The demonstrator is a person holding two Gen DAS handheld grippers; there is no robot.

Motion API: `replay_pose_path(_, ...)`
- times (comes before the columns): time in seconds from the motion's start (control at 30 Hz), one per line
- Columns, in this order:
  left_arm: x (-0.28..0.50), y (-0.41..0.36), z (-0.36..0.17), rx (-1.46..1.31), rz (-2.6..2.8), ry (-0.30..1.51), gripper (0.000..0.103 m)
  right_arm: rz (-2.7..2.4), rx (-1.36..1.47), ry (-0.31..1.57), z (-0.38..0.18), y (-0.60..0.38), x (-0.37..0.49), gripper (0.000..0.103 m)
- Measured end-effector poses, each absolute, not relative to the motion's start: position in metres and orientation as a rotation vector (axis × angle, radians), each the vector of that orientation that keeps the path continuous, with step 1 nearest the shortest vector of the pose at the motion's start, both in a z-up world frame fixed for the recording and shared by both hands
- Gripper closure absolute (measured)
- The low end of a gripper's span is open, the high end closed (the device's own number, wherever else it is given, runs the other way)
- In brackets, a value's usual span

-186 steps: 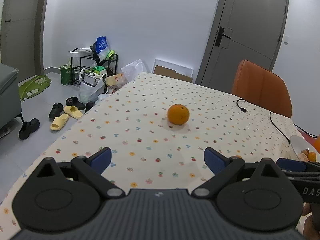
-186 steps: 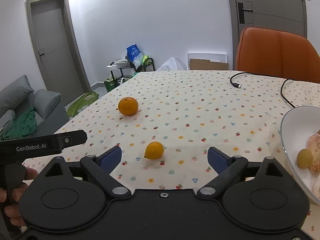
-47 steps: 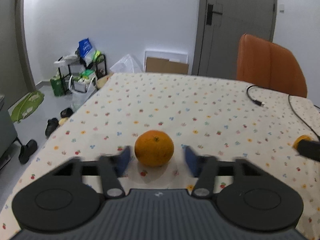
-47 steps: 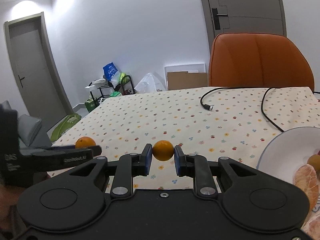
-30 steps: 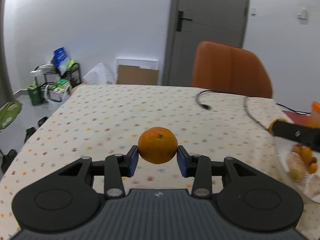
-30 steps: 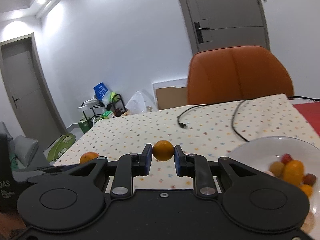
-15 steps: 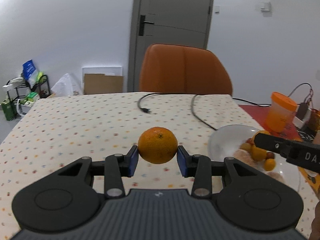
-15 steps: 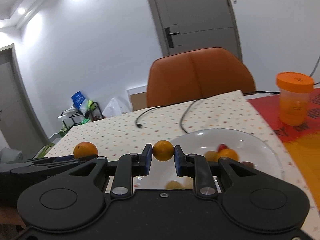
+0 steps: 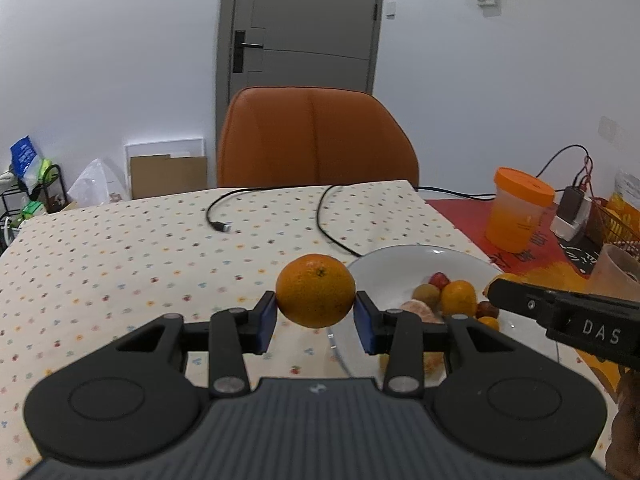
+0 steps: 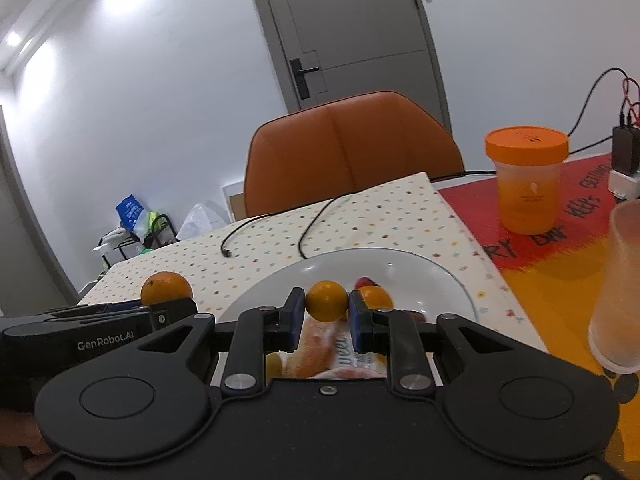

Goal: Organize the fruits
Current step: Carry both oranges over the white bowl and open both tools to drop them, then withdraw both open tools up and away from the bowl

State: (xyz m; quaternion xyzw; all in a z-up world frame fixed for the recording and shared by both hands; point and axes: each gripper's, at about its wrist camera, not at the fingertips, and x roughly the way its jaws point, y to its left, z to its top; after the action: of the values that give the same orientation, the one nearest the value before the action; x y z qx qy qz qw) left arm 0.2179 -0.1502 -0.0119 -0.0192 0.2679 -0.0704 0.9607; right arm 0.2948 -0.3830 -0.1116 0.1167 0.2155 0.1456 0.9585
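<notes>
Left tongs (image 9: 315, 317) – orange (image 9: 315, 290), right tongs (image 10: 322, 321) – tangerine (image 10: 326, 301)

Plain white walls (image 9: 120, 60) enclose the room, with a grey panelled door (image 9: 308, 28) behind an orange leather chair (image 9: 316, 140). A flat cardboard box (image 9: 168, 176) leans nearby; ceiling lights (image 10: 14, 38) glow overhead.

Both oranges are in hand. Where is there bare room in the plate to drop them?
The plate's far curve, behind the fruit pile, and its left side by the black cable are bare. The near right part is crowded with fruit.
</notes>
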Motion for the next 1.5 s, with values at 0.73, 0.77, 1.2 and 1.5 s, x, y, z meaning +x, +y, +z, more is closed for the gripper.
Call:
replay_pose_path(0.73, 0.214, -0.144, -0.004, -0.04, -0.134, 0.522, 0.056, 0.287, 0.248, 0.468, -0.124, -0.384, 0.305, 0.069)
replay_pose_path(0.77, 0.213, -0.142, -0.004, -0.037, -0.132, 0.524, 0.052, 0.287, 0.249, 0.468, -0.124, -0.384, 0.304, 0.069)
replay_pose_path(1.2, 0.186, -0.12, 0.0, -0.067, -0.078, 0.545, 0.019, 0.278, 0.279, 0.492, -0.124, -0.393, 0.279, 0.069)
replay_pose_path(1.5, 0.156, -0.109, 0.008, -0.08, -0.076, 0.53, 0.01, 0.299, 0.229, 0.482, -0.11, -0.381, 0.253, 0.056)
